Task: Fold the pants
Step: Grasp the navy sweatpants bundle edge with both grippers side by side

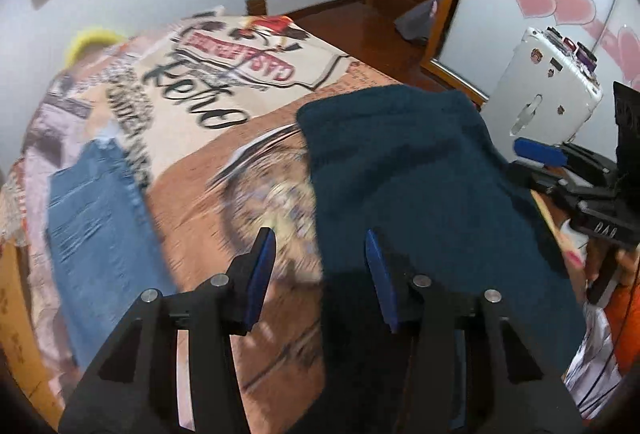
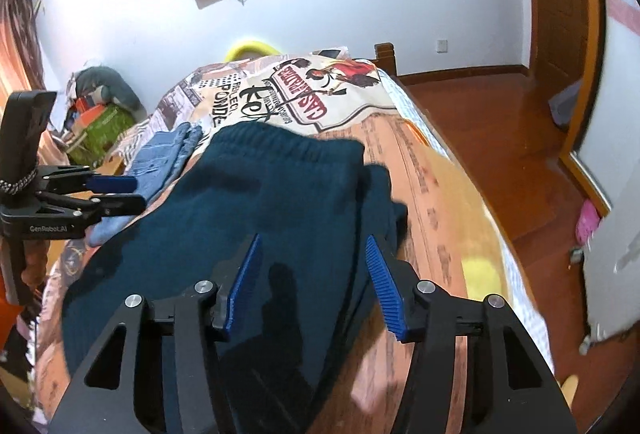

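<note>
Dark teal pants [image 2: 256, 218] are lying spread on the printed bedspread [image 1: 224, 170].
We are holding the left gripper [image 1: 320, 254] and right gripper [image 2: 312, 258] over them, fingers apart, gripping nothing.

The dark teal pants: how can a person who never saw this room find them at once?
Look at the bed with the printed cover. The dark teal pants lie spread across its near part, elastic waistband toward the far end. The denim garment beside them is lighter blue.
</note>
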A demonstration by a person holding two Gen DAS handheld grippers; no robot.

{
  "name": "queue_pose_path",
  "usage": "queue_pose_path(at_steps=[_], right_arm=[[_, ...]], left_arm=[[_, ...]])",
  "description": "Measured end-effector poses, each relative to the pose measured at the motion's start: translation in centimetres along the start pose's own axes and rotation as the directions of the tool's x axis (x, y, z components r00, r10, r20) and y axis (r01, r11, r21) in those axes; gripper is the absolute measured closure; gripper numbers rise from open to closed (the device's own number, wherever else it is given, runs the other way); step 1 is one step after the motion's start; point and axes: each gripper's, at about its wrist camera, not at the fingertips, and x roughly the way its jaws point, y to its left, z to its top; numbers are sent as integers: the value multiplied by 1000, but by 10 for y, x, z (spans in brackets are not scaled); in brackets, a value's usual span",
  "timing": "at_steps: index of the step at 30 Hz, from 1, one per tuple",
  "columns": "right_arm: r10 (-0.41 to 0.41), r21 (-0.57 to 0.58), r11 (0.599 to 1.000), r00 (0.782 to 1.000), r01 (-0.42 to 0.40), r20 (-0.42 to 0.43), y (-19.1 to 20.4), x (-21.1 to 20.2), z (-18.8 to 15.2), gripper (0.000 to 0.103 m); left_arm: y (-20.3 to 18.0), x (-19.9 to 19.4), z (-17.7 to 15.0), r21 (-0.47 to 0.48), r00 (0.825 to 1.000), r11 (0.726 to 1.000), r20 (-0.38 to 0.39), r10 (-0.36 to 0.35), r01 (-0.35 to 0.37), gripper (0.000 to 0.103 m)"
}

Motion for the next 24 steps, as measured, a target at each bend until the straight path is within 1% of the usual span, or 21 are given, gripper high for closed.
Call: queue_pose_path(at_steps=[2,3,4,5,6,7,8,9,11,13,15,17,18,19,20,22,24], right_arm=[[0,-6,1000,1000,0,-5,-5,14,8,57],[3,2,1000,1000,-3,-17,-9,22,11,62],[10,12,1000,1000,-10,-26,-13,29,12,66],[21,24,1000,999,-20,-35,-16,34,12,72],[34,38,999,999,-32,-42,-19,40,12,79],[34,41,999,999,-33,-37,-22,41,12,82],[26,32,999,999,-25,-30,-22,41,11,87],[22,20,1000,1000,-22,-14,-23,38,10,90],[12,6,1000,1000,-12,15,-23,30,9,92],[-12,-13,1000,999,13,38,-25,25,8,92],[-39,-23,999,999,40,27,-27,27,7,92],[-47,-11,999,999,47,16,-33,32,6,92],[-48,-8,999,999,48,9,-34,34,7,92],[-49,-4,999,999,49,-8,-34,36,7,92],[-51,-2,999,998,51,-24,-34,37,8,92],[-40,20,999,998,41,-43,-34,28,12,88],[-17,39,999,998,20,-60,-34,17,15,86]], left_arm=[[-2,16,12,-7,1000,1000,-9,-28,28,56],[-2,24,17,-10,999,999,-12,-35,35,60],[-3,32,22,-13,999,999,-17,-49,49,70],[-3,41,27,-20,997,997,-32,-71,71,76],[-3,46,30,-23,996,996,-38,-82,81,84],[-4,50,33,-23,996,996,-34,-84,83,91],[-6,50,36,-11,997,997,-19,-70,70,92],[-9,49,38,3,998,998,-3,-62,62,95],[-15,45,44,34,998,998,37,-52,50,96],[-20,46,49,48,998,998,48,-35,33,96],[-22,54,53,50,999,999,28,-19,17,96],[-23,66,55,56,1000,998,-8,8,-8,94],[-23,69,54,62,1000,998,-21,23,-22,89],[-22,71,54,57,999,998,-32,26,-24,88],[-19,68,54,44,999,999,-37,8,-6,88],[-13,53,54,22,999,1000,-24,-20,21,86],[-10,34,52,19,1000,1000,9,-2,2,84]])
